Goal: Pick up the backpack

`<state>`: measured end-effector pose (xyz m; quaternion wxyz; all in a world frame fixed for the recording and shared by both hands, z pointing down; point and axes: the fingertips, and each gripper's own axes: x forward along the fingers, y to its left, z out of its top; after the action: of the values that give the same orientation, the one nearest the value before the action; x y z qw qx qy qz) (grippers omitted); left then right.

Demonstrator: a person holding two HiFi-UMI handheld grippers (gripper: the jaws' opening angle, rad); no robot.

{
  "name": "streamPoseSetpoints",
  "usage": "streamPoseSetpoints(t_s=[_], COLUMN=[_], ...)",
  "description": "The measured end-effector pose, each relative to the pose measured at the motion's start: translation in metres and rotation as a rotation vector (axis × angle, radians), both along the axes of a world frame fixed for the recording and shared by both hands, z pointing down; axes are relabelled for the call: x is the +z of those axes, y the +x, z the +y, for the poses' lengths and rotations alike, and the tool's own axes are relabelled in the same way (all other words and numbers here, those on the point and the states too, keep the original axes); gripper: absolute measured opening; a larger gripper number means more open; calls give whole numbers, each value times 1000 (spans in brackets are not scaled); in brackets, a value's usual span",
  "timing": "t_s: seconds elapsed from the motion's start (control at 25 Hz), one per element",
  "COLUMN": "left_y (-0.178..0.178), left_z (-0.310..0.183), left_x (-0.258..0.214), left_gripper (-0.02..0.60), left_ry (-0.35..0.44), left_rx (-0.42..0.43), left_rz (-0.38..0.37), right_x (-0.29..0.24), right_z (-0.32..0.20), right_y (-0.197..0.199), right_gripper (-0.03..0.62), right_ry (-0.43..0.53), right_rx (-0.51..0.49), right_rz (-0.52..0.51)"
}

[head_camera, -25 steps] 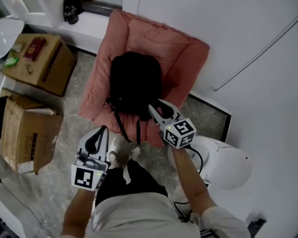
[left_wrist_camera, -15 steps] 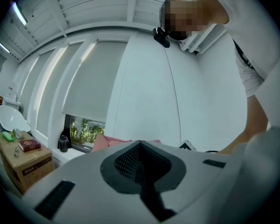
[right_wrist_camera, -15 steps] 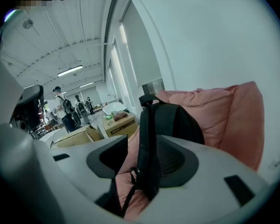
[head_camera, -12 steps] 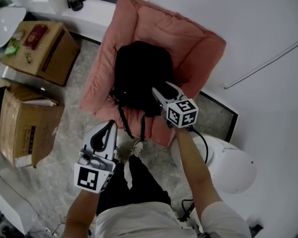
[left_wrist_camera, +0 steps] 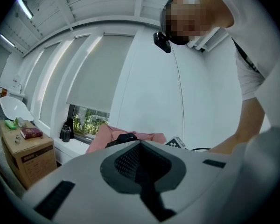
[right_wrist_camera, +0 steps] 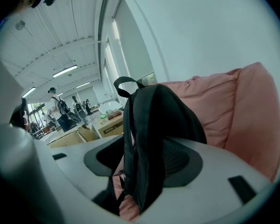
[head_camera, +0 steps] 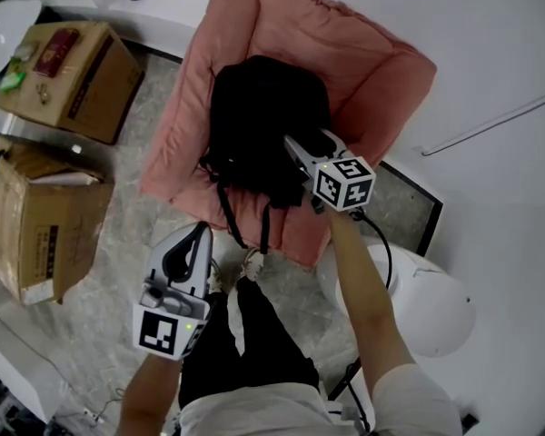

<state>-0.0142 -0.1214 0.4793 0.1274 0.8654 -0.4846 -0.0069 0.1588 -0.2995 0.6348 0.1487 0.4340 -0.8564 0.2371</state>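
Two hand-held grippers: one is making its move, the other is hanging back.
Right hand-held gripper [head_camera: 307,145]: it has pushed in from the front edge of the seat [head_camera: 372,71] and sunk onto the near side of the backpack [head_camera: 263,116]. Its jaws have just been opening and now stand spread wide.
Between the right jaws: in the right gripper view, the right hand-held gripper [right_wrist_camera: 140,171] has the backpack's [right_wrist_camera: 154,120] lower side edge standing in the gap. The pads don't look pressed on it, so nothing is gripped.
Left hand-held gripper [head_camera: 198,236]: it sits low by the person's legs [head_camera: 245,334]. In the left gripper view its [left_wrist_camera: 140,157] jaws are together and empty. It has dropped a touch but come no nearer the bag.
Backpack: it hasn't budged, propped upright against the seat back. The straps [head_camera: 241,216] dangle over the front edge and the top handle [right_wrist_camera: 126,80] stands free.
Meaning for the task: the reach looks finished and the jaws are lined up, so I'd say the squeeze comes next, then the lift.
Risk: that's soft fabric low on the bag. A pinch there could slip, or let the bag tip over once it's raised.
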Motion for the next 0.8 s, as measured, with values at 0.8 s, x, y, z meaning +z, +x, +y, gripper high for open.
streamPoseSetpoints(t_s=[0.8], left_y=[-15], left_z=[-2], left_x=[24], left_gripper=[15], left_ry=[-42], left_rx=[-45], left_rz=[-35], right_x=[-15], right_z=[-44], right_y=[-50], right_gripper=[233], right_ry=[60], right_rx=[-127], right_rz=[-209])
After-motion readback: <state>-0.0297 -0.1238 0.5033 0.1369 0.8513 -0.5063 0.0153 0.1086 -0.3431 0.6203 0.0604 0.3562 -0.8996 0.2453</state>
